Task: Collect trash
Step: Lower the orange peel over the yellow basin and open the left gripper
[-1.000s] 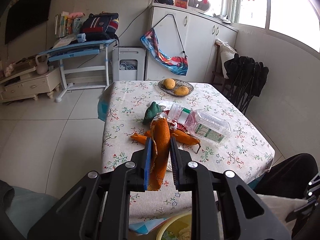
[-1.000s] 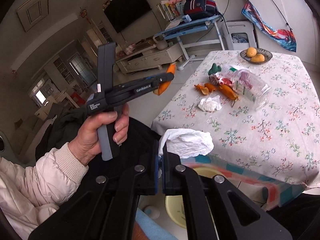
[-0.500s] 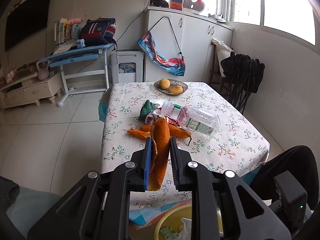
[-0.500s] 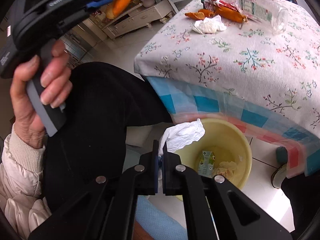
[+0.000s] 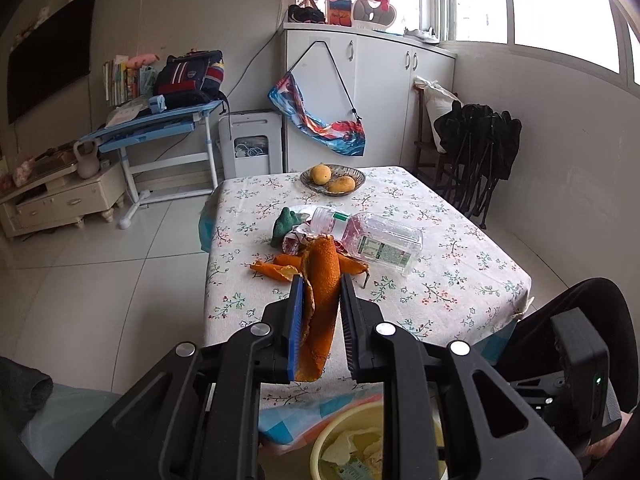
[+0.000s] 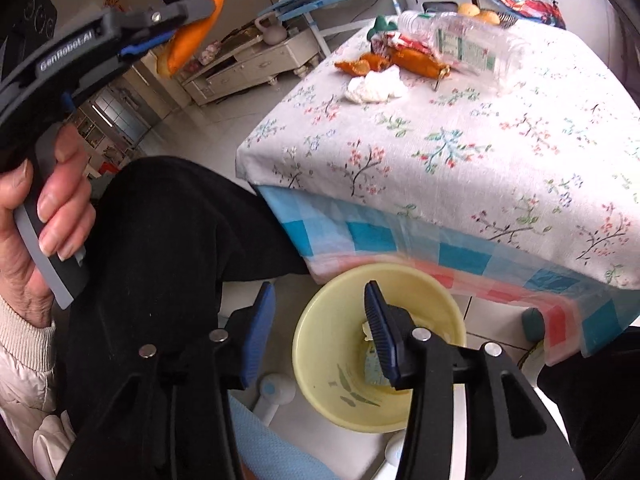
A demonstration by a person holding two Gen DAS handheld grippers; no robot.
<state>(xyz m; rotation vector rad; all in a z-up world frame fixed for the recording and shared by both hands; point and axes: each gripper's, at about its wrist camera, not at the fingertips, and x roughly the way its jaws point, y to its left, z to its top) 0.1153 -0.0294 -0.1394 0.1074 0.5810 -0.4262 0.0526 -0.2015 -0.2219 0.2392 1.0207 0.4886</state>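
Note:
My left gripper (image 5: 319,284) is shut on a long strip of orange peel (image 5: 322,280), held in the air before the table's near edge; the same peel (image 6: 196,28) shows in the right wrist view. My right gripper (image 6: 318,298) hangs over the yellow trash bin (image 6: 332,320) on the floor, its jaws opening with nothing between them. Trash lies in the bin (image 5: 340,432). On the floral tablecloth (image 6: 480,140) lie a crumpled white tissue (image 6: 374,86), more orange peels (image 5: 276,270), a clear plastic bottle (image 5: 376,240) on its side, a red wrapper and a green scrap (image 5: 285,222).
A bowl of fruit (image 5: 332,180) stands at the table's far end. A person's dark-clothed legs (image 6: 172,240) are beside the bin, and a hand (image 6: 48,216) grips the left tool. Folded dark chairs (image 5: 480,152) lean at the right wall; a blue desk (image 5: 160,128) stands behind.
The right gripper sank toward the bin and opened; the white tissue it held has left its jaws. The left gripper drew back from the table with the peel still gripped.

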